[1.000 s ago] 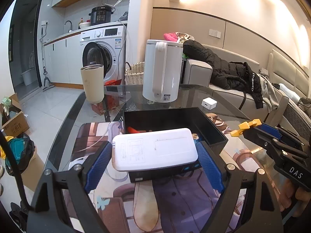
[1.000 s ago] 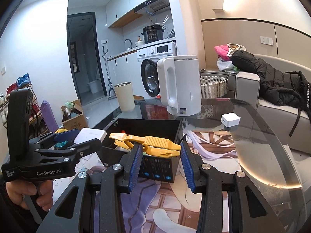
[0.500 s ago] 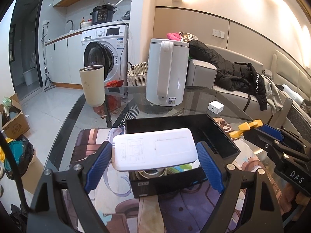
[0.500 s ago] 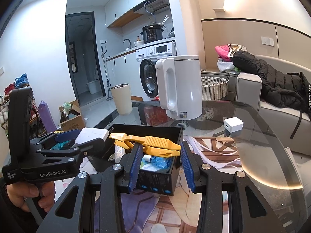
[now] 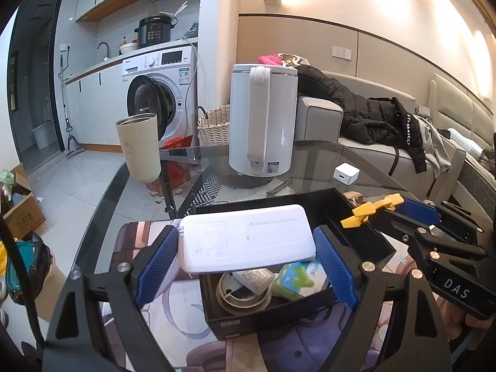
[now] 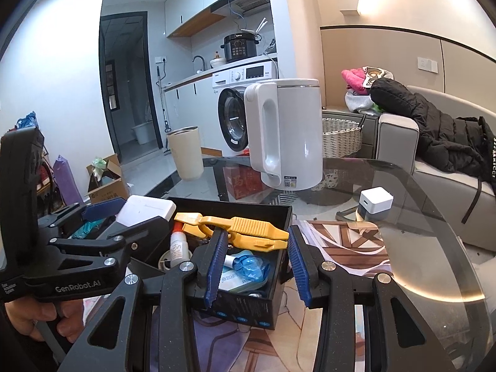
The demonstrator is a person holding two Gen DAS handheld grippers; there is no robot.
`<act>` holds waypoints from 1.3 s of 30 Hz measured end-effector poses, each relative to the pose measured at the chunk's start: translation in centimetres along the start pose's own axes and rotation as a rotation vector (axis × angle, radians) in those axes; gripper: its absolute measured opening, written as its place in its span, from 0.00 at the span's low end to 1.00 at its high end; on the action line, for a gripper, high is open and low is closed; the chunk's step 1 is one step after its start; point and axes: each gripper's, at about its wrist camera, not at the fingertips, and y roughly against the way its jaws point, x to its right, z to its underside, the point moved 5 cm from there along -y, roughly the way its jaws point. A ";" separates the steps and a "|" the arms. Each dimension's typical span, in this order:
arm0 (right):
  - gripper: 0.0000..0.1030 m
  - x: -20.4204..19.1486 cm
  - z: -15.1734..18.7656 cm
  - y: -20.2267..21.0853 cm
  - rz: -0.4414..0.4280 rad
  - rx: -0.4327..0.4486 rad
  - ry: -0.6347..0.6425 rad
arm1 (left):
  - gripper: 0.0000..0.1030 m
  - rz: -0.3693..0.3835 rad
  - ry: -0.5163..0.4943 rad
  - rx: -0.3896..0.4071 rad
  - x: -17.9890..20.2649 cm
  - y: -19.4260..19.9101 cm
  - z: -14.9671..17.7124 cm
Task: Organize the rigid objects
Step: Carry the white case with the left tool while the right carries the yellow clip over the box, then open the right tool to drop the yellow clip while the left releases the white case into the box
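2 items hover over the part-filled black box: left gripper clamps the white device, right gripper the yellow tweezers; white cube remains at right on the bench.

glossy tiled floor, washing machine under a counter, grey sofa beneath a warm wall light.

White case (flat); yellow clip
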 end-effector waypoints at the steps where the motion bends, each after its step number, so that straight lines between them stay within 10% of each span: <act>1: 0.39 0.0 0.0 -0.3 0.003 -0.001 0.001 | 0.85 0.000 -0.002 -0.003 0.0 -0.2 0.0; 28: 0.39 -0.5 -0.1 -5.3 0.079 -0.049 0.115 | 0.85 0.014 0.045 -0.037 -0.9 -3.0 0.0; 39: 0.74 0.1 0.2 -4.0 0.117 -0.042 0.129 | 0.85 0.013 0.049 -0.031 -1.0 -2.6 0.0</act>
